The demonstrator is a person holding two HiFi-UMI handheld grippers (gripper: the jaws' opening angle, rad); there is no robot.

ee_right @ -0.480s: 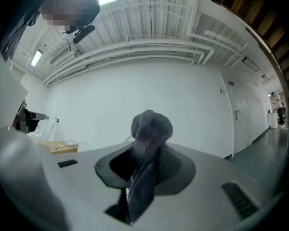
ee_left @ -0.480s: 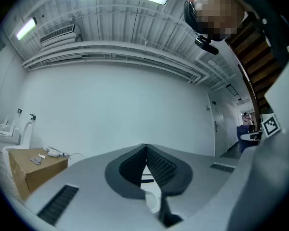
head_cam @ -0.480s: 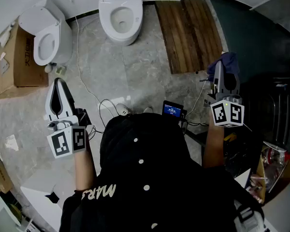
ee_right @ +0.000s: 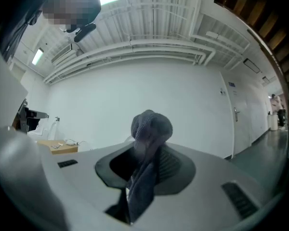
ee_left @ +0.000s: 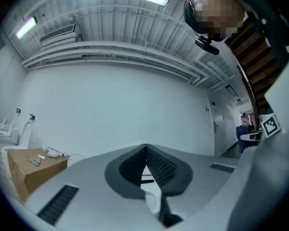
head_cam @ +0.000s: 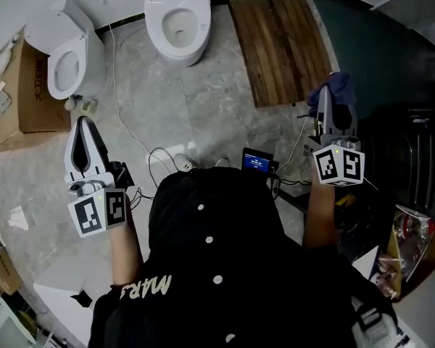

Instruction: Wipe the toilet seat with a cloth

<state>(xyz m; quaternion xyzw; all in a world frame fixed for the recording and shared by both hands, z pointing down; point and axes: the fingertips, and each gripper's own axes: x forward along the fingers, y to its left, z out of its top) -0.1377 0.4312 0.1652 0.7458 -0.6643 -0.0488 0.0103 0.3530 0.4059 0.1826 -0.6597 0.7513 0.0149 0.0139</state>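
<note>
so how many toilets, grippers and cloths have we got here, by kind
toilets: 2
grippers: 2 (left gripper, right gripper)
cloth: 1, pinched in the right gripper
total: 5

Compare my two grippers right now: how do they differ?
The left gripper has its jaws together on nothing; the right gripper is clamped on a dark grey cloth that bunches above its tips. In the head view the left gripper is over stone floor near the angled toilet, and the right gripper is beside the wooden boards. Both point ahead.
</note>
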